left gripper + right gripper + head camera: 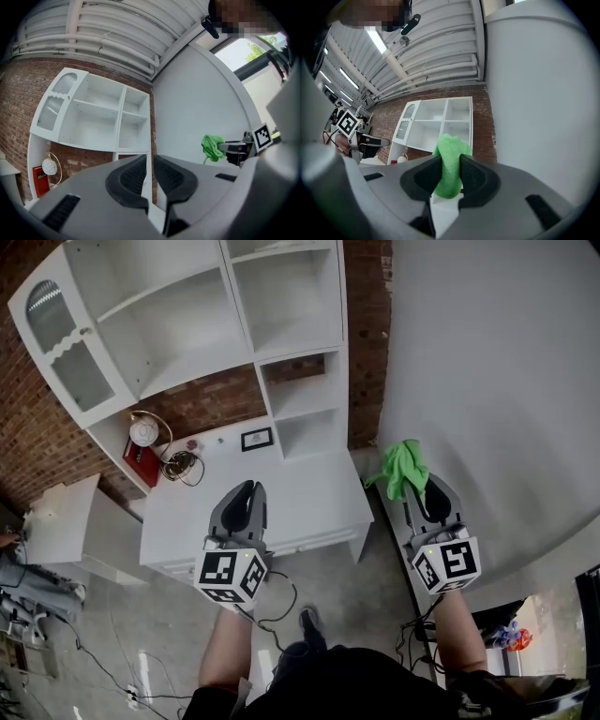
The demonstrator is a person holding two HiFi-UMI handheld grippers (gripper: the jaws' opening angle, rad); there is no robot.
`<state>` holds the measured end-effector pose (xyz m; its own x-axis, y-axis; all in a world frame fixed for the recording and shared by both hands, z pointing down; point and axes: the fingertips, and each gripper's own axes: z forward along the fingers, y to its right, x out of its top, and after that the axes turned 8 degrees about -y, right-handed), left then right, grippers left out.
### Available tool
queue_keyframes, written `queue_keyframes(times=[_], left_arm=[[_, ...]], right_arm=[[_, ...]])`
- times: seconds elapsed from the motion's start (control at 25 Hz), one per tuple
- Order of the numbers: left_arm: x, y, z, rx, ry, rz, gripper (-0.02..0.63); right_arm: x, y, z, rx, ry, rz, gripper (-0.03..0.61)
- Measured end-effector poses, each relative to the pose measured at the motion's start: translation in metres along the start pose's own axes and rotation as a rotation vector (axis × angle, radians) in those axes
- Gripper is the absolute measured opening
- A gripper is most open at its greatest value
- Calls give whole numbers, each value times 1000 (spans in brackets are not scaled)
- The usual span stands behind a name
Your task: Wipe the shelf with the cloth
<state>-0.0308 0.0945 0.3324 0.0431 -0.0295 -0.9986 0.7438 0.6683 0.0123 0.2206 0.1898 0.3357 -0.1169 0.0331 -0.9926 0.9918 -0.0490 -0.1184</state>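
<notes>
The white shelf unit (pixel 281 324) stands against a brick wall above a white desk top (pixel 309 498); it also shows as the shelf unit (pixel 93 117) and the shelf unit (pixel 436 124). A green cloth (pixel 403 468) is pinched in my right gripper (pixel 424 491), which is held up at the desk's right end, short of the shelves. In the right gripper view the cloth (pixel 451 147) bulges out between the jaws of my right gripper (pixel 451 164). My left gripper (pixel 249 491) hovers over the desk front, jaws together and empty; its own view shows the left gripper (pixel 151 161) and the cloth (pixel 212 146).
On the desk lie a red box (pixel 141 463), a round white clock (pixel 142 432), a coil of cable (pixel 183 465) and a small framed picture (pixel 256 438). A low white table (pixel 61 521) stands at left. A white wall (pixel 497 381) rises at right. Cables trail across the floor.
</notes>
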Motion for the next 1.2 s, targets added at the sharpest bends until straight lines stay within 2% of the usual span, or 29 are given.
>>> queue_keyframes(times=[0.36,0.64,0.92,1.2], left_arm=[[4,-76,68,-45,11,26,46],[0,-134,97,-63,21,-5,46],[-5,-159,121,-77,16,-21,46],[-14,-165,156,-38,-5,-13,46]], right_arm=[[10,-4,90,-66,-21,-24,100],[12,-22,146,-94,-39,-53,100],[10,-32,186,-84,-58,-61,100],[2,-15,228,-34,-13,-53,100]])
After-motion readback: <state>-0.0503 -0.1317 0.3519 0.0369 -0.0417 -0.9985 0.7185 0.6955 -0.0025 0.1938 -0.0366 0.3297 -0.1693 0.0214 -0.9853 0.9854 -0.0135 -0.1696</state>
